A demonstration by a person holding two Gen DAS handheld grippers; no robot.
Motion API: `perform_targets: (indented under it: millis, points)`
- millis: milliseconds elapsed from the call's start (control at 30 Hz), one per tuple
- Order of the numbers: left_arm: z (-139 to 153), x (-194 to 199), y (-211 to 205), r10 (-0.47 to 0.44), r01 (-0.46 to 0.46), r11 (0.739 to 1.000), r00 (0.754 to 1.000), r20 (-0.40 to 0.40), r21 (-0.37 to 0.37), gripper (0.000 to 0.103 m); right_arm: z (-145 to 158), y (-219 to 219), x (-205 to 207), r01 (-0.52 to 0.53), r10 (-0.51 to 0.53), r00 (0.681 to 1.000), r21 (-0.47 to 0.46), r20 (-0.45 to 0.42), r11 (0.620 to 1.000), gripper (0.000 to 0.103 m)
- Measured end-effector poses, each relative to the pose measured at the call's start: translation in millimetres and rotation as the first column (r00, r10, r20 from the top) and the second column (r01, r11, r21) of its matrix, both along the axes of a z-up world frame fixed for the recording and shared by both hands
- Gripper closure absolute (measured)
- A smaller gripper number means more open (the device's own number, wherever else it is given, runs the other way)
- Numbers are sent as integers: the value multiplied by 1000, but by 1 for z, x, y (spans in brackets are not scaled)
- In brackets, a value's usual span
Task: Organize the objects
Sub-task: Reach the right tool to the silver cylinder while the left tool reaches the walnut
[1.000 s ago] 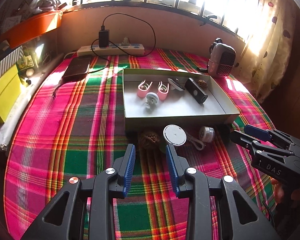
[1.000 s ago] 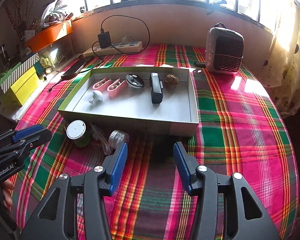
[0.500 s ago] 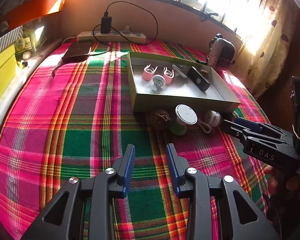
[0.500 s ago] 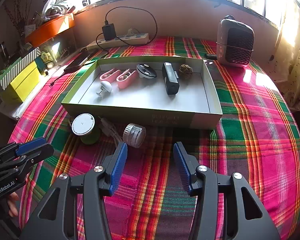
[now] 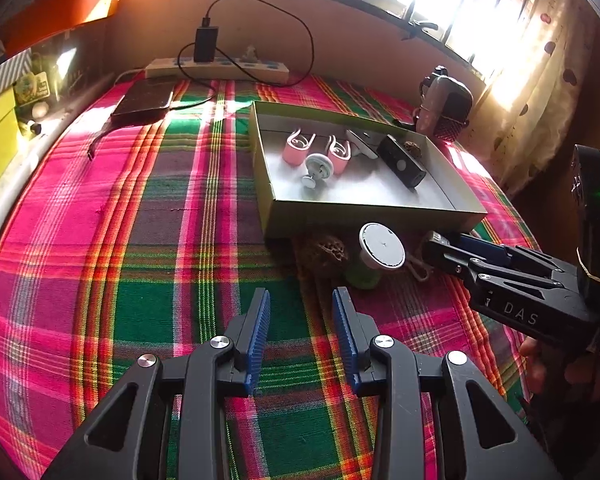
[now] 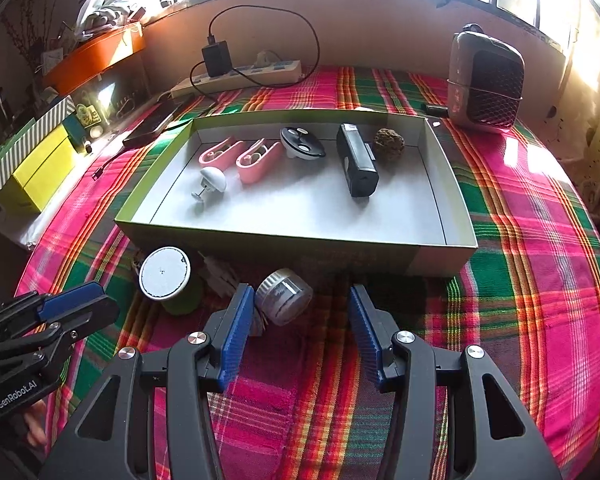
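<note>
Both the right gripper (image 6: 298, 330) and left gripper (image 5: 300, 336) hang with fingers apart and empty; the silver round tin (image 6: 285, 295), at 11 o'clock beside the right fingers, in front of the box (image 6: 300, 250), may roll away if nudged off-centre.

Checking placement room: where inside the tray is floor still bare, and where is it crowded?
The tray is bare along its near wall and right side, past the black device. The far row is crowded: pink cases, white knob.
</note>
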State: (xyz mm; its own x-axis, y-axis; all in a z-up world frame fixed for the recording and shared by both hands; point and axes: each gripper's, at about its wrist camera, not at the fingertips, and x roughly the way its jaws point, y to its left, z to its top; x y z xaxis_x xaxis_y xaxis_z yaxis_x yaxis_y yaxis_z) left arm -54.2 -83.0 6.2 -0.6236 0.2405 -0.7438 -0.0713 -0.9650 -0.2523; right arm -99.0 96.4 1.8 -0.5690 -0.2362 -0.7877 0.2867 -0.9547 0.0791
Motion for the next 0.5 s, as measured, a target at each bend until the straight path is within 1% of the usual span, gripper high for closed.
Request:
perform_targets:
  millis: [100,267,333,400,500]
  points:
    - [1,-5,4,-2,2,1000,1000,0,-3,73,-1,0,-5,-1,1,1000,15,-2,1000,53]
    - [1,-13,9,-1,1,1000,1000,6,-15,72,-5,8,-11,1,-1,1000,3,14,1000,53]
    - [0,-15,11,2,-2,1000,1000,13,-19,71,-7,11,-14,1,-1,1000,-3,19,1000,53]
    - [-1,-18,12,8,-7,1000,1000,17,-20,69,-8,14,-15,2,-2,1000,-4,21,1000,53]
    - [-2,-22,14,18,-18,999,1000,24,-28,68,-9,18,-17,3,-3,1000,3,16,1000,53]
